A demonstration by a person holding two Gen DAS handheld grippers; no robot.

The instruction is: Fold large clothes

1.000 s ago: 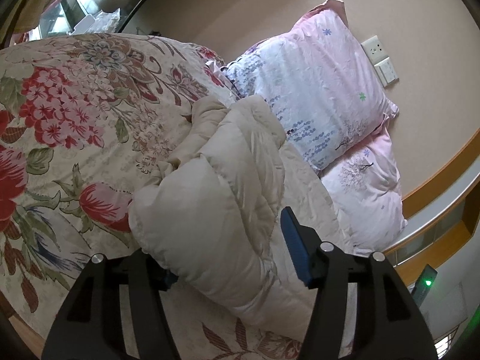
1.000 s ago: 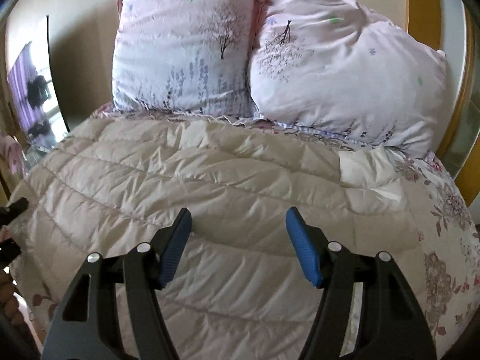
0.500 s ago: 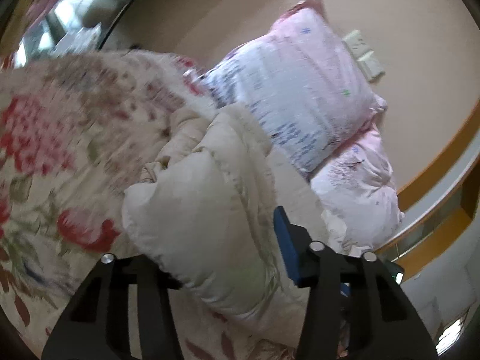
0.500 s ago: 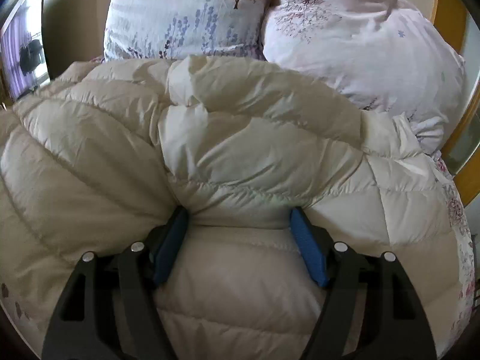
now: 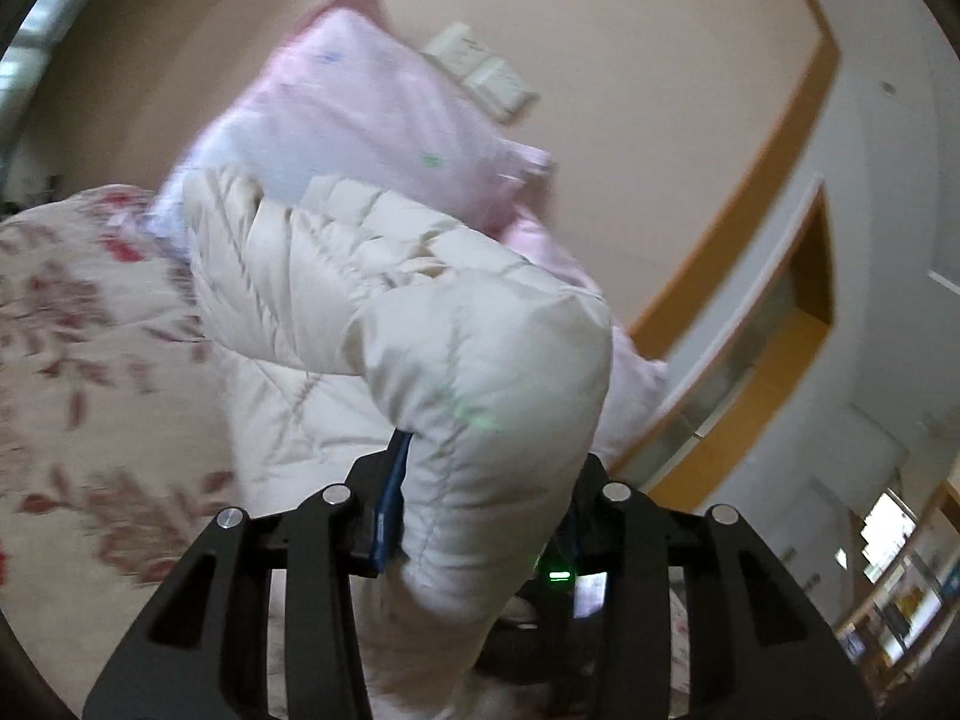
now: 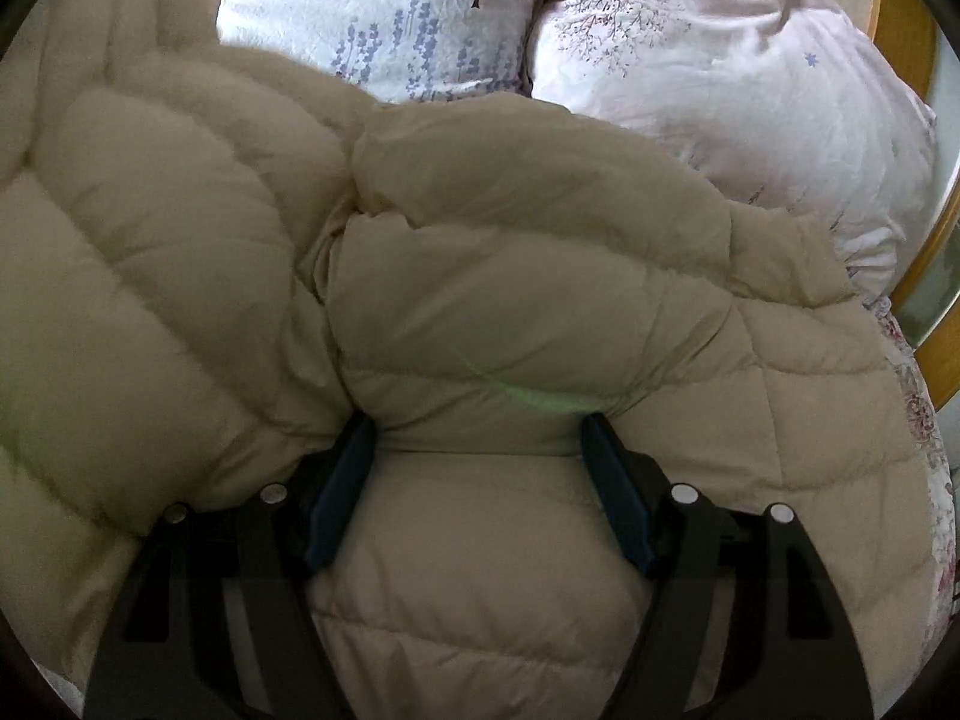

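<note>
A cream quilted down jacket (image 5: 372,312) lies bunched on a bed with a floral cover (image 5: 78,312). My left gripper (image 5: 480,510) is shut on a thick fold of the jacket and holds it lifted off the bed. In the right wrist view the jacket (image 6: 480,300) fills most of the frame. My right gripper (image 6: 480,468) has a puffy fold of it wedged between its blue pads (image 6: 339,489), with the jaws standing wide around the bulk.
Two pink floral pillows (image 6: 690,60) lean against the headboard wall behind the jacket. Wall sockets (image 5: 480,69) sit above a pillow (image 5: 360,120). A wooden frame edge (image 6: 918,276) runs along the right side. The left view is motion-blurred.
My left gripper closed on the jacket fold and lifted it, swinging toward the pillows. My right gripper went from above the flat jacket into a raised fold, which now sits between its pads.
</note>
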